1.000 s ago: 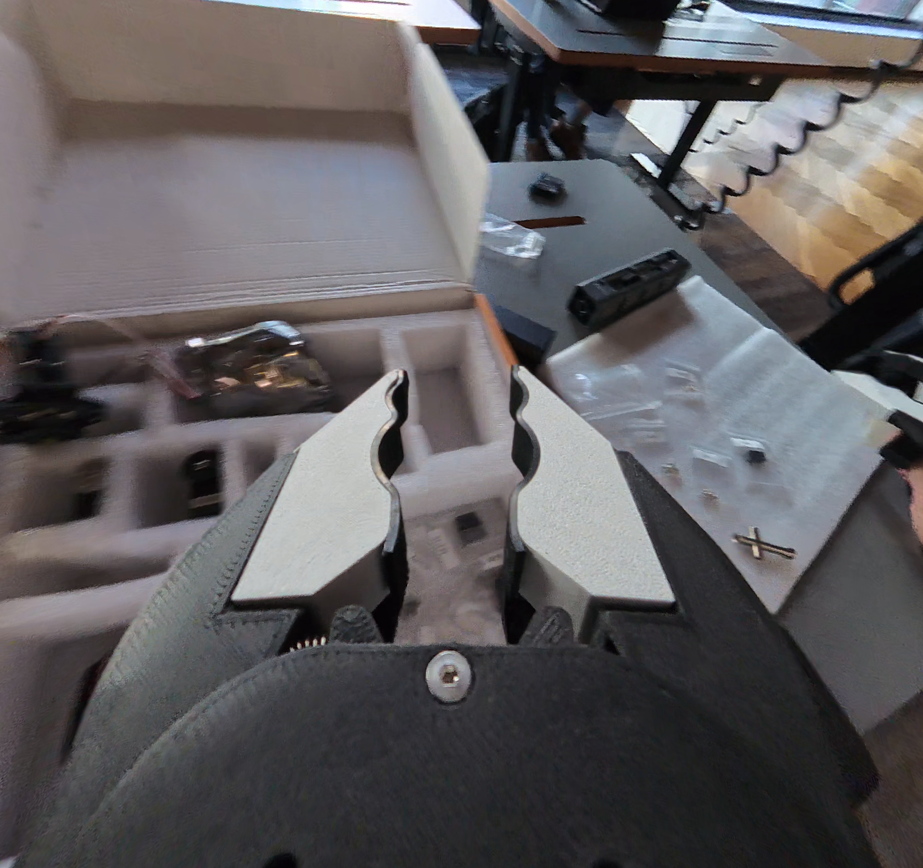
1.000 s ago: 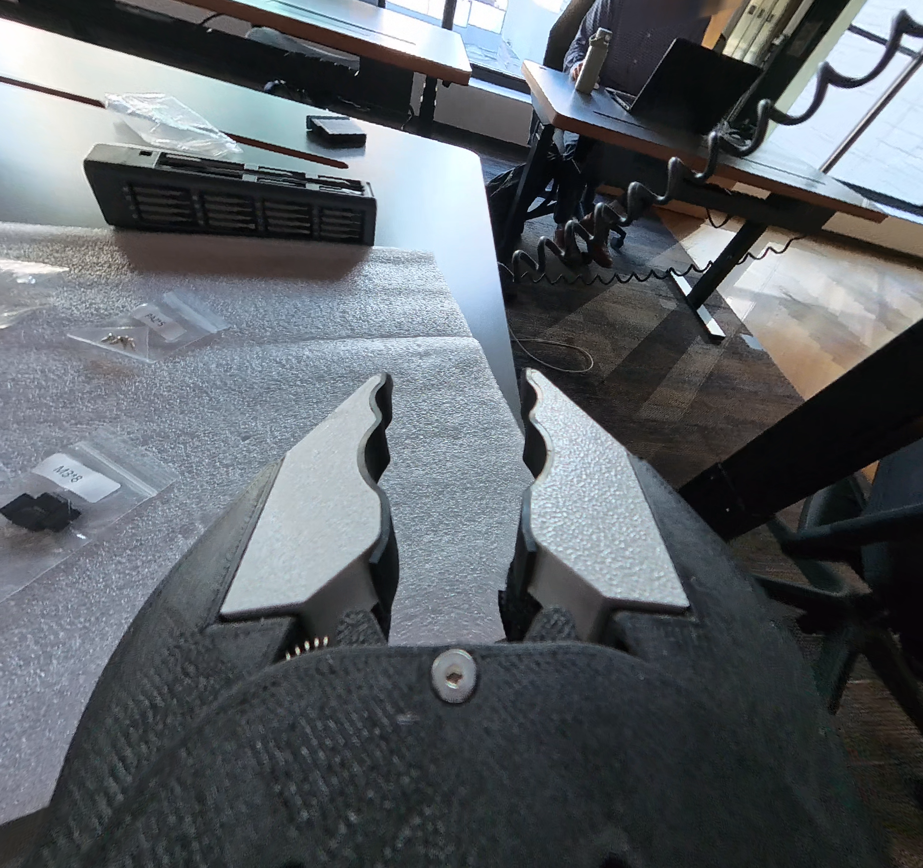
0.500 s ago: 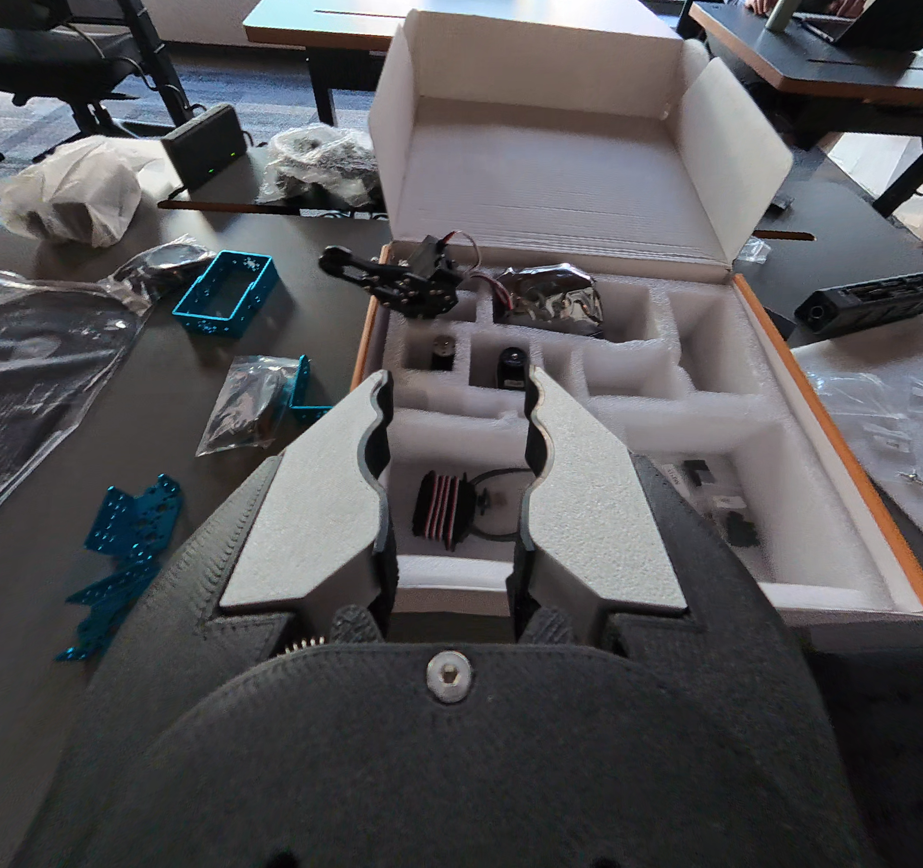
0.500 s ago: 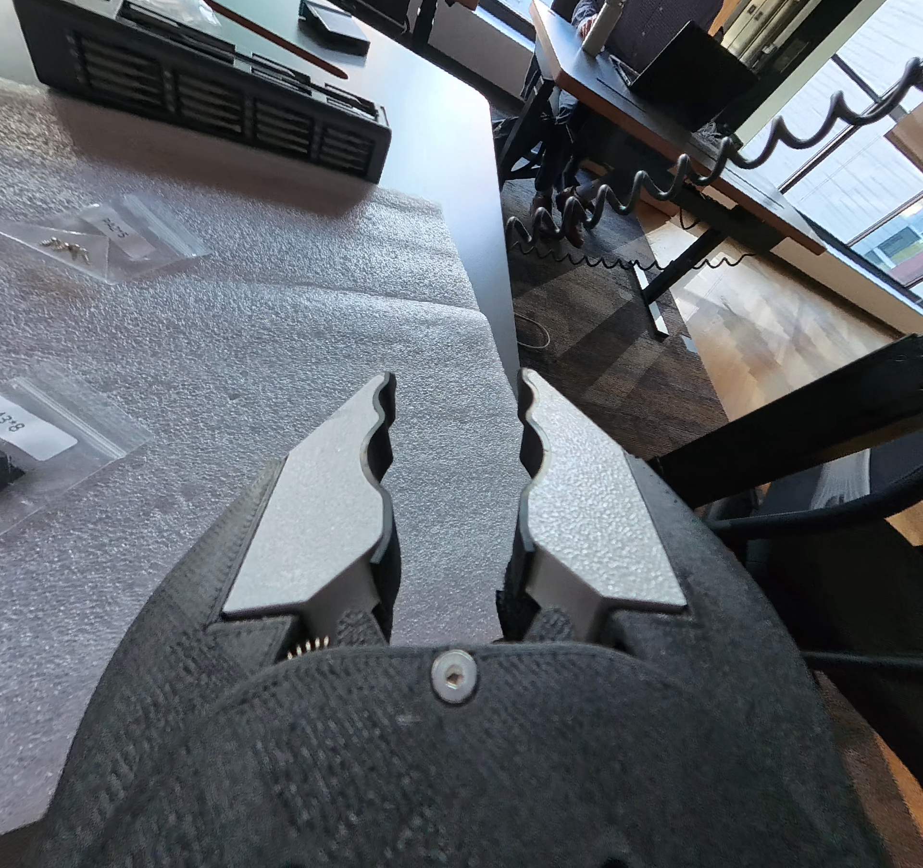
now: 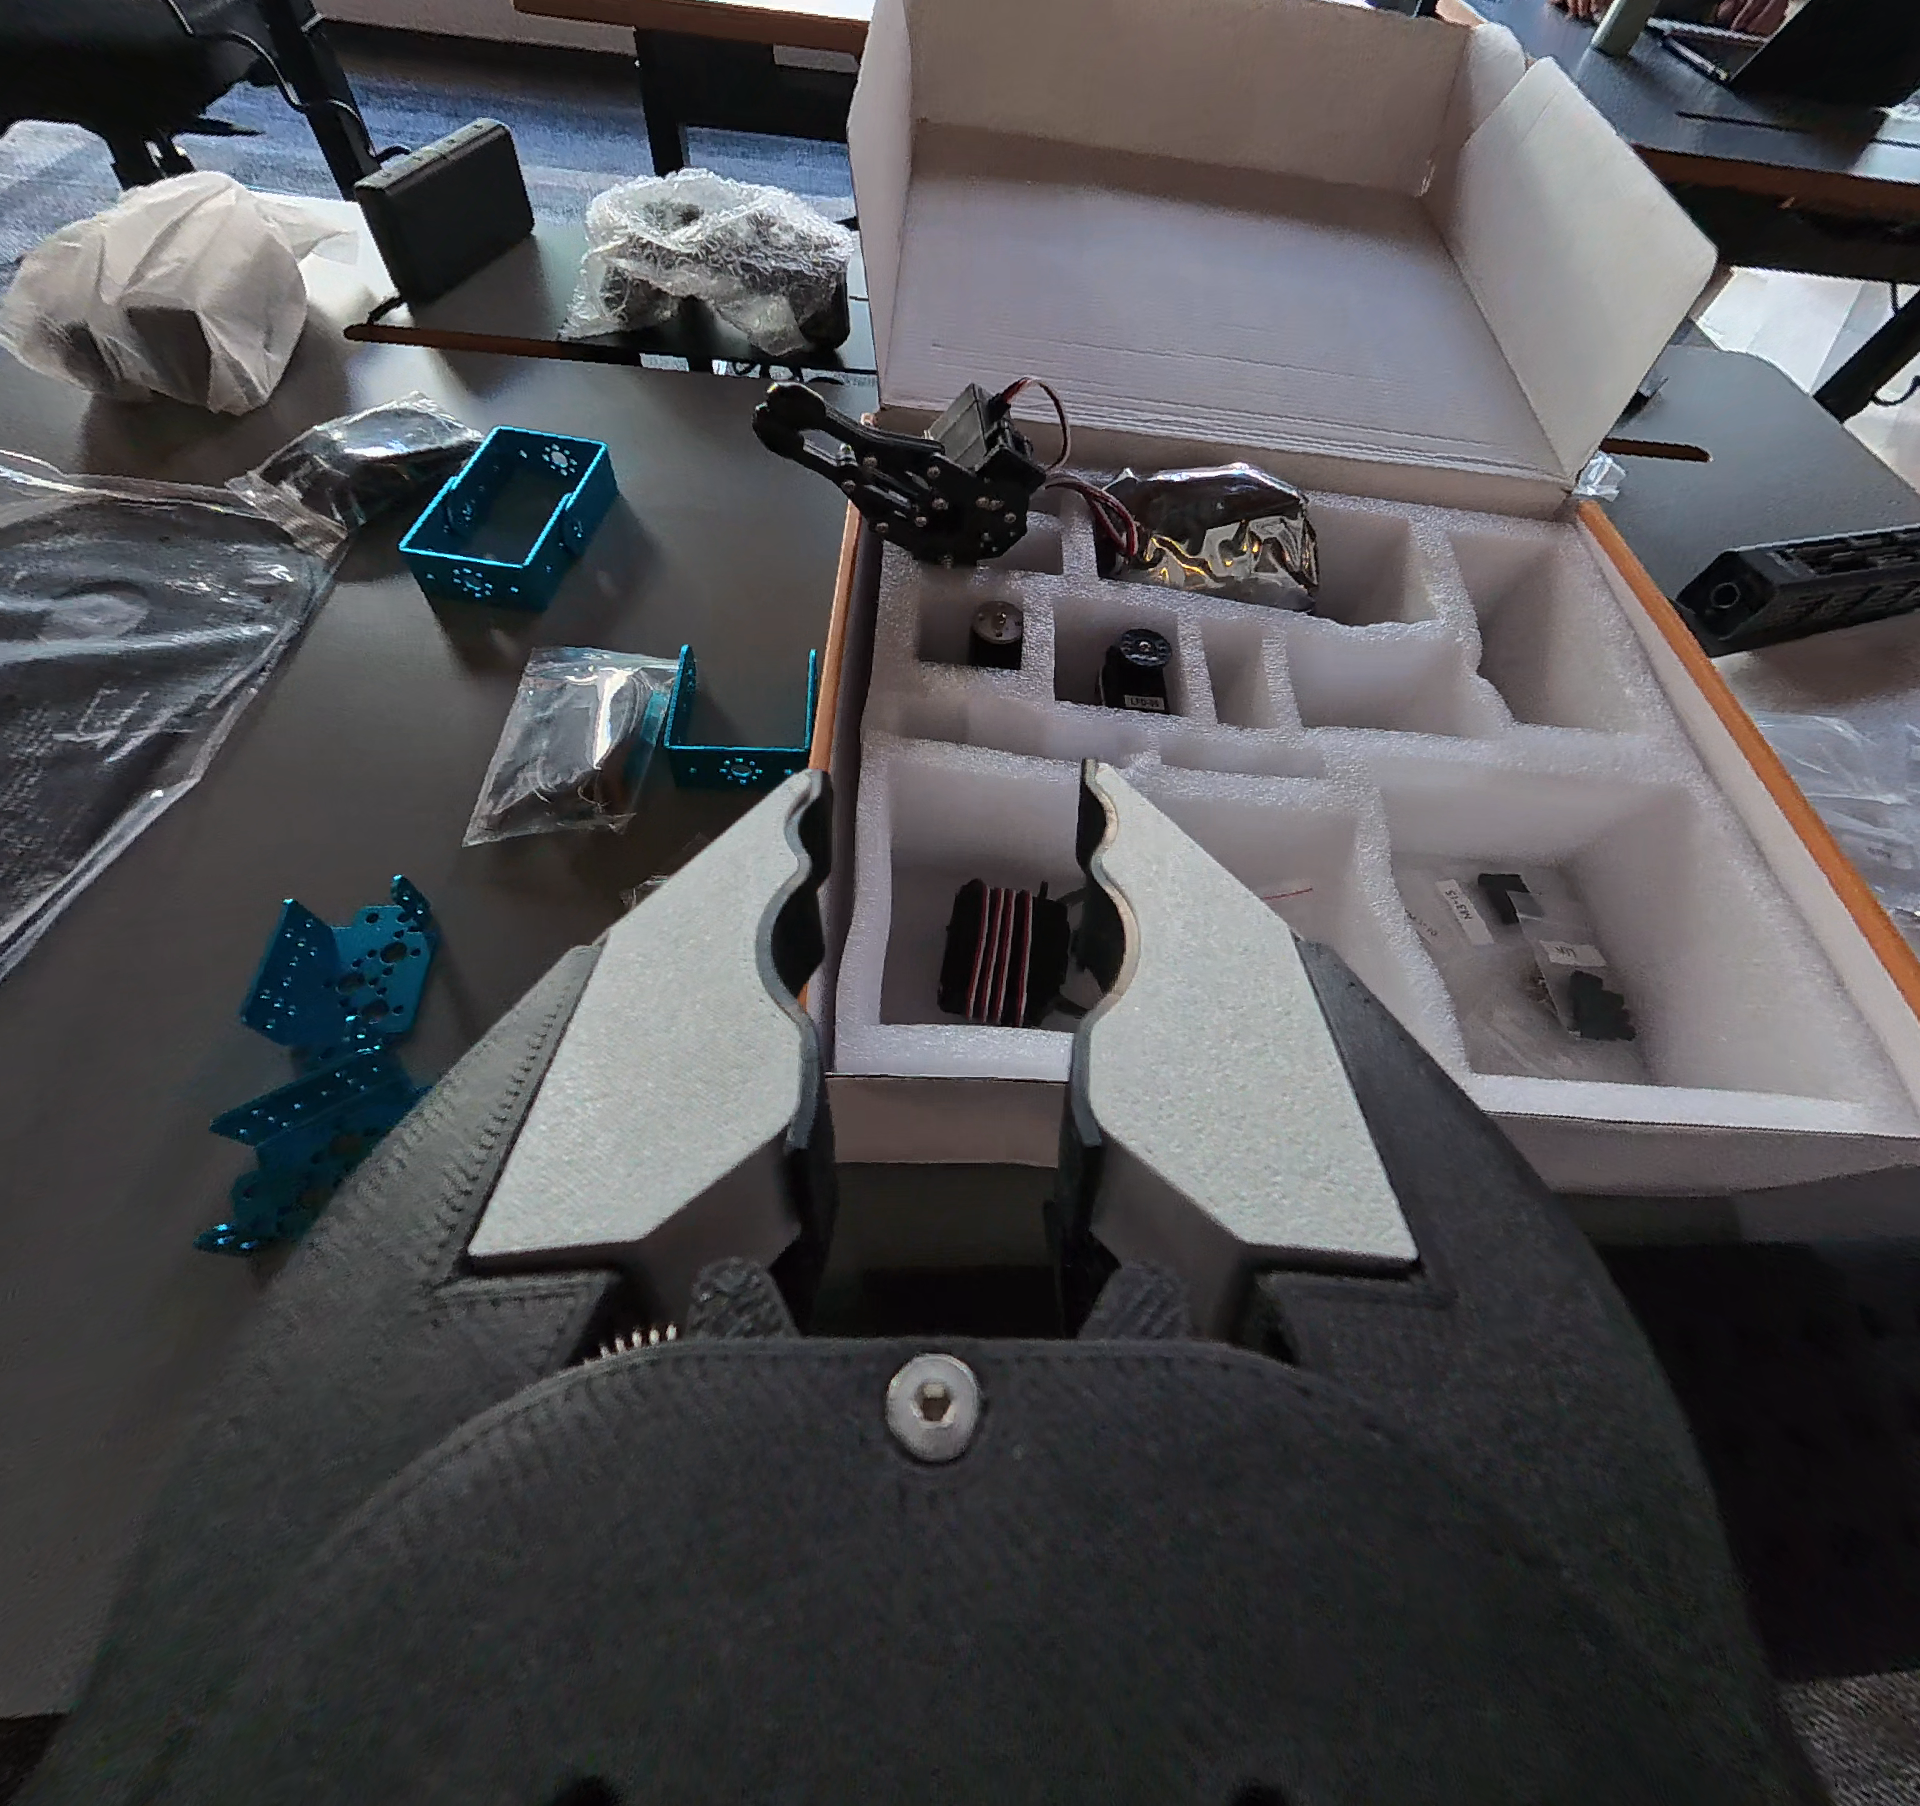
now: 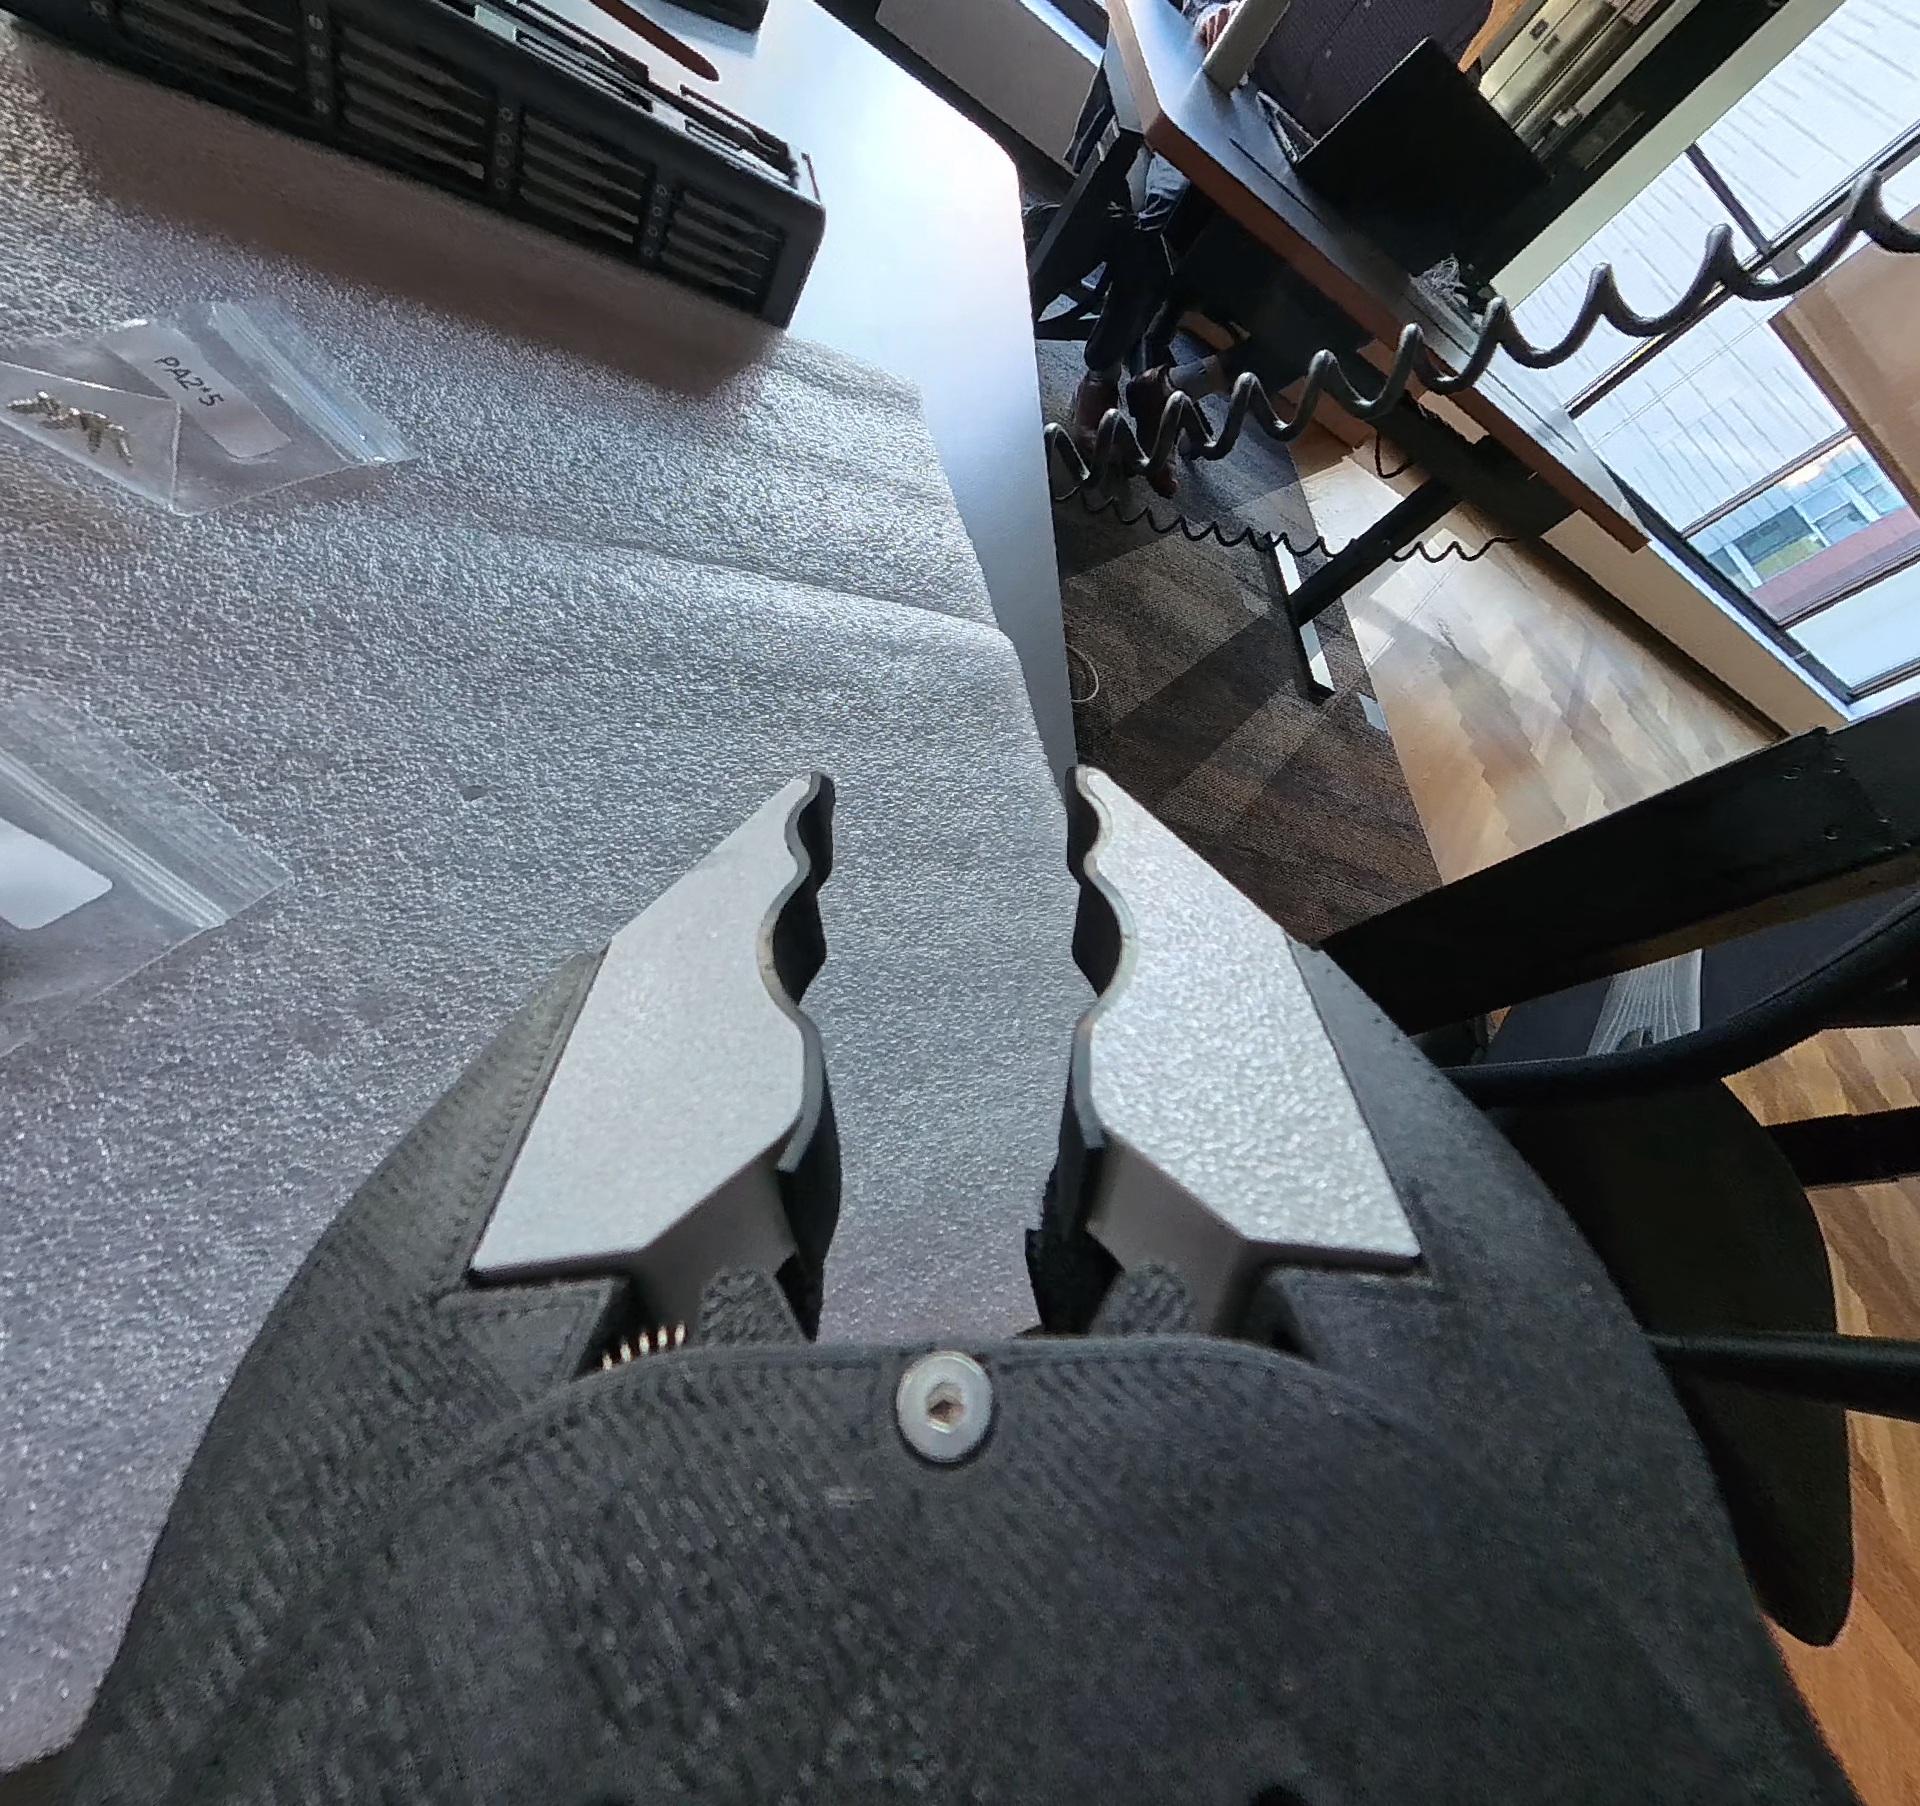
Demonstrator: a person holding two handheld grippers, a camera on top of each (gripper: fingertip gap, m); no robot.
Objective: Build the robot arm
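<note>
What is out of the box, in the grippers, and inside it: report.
Out: a blue bracket and bagged parts lie on the table, a screw bag on the foam sheet. In hand: nothing; the left gripper is open at the box's near edge, the right gripper open over the foam sheet. Inside: servo, foil bag, black claw and small bags sit in the box.

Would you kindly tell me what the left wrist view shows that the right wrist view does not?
Only the left wrist view: the open left gripper above an open foam-lined box and blue brackets.
Only the right wrist view: the open right gripper over a foam sheet and a screw bag.
Both: the long black case on the dark table.
</note>
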